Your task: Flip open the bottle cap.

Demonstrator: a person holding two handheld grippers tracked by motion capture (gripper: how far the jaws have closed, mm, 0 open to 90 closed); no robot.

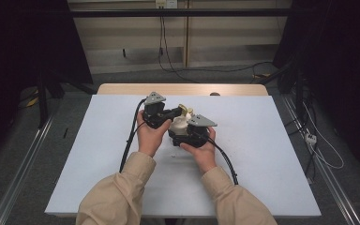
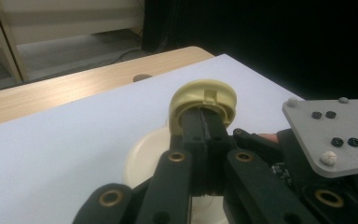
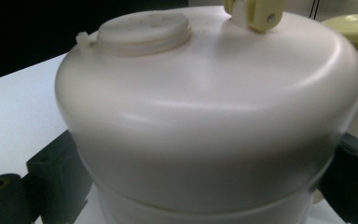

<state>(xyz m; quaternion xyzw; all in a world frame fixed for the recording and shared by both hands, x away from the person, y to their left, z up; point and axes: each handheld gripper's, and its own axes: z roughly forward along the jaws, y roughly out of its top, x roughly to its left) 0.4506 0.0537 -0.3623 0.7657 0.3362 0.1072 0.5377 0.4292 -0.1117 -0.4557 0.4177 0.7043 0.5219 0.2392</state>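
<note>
Two grippers meet at a cream container (image 1: 180,124) at the centre of the high view. The left gripper (image 2: 204,122) pinches its yellowish lid (image 2: 204,95); the right gripper (image 1: 183,135) clasps the container's body between spread jaws.

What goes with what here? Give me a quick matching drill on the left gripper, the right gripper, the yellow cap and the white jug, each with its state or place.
Column 1:
1. left gripper
2. right gripper
3. yellow cap
4. white jug

Column 2:
A. stands on the white table, between the two hands
B. jaws set on either side of the jug's body
C. tilted on edge at the jug's top, pinched
D. jaws closed together on the cap's rim

Pairs: 1-D, 2-B, 3-C, 4-A
</note>
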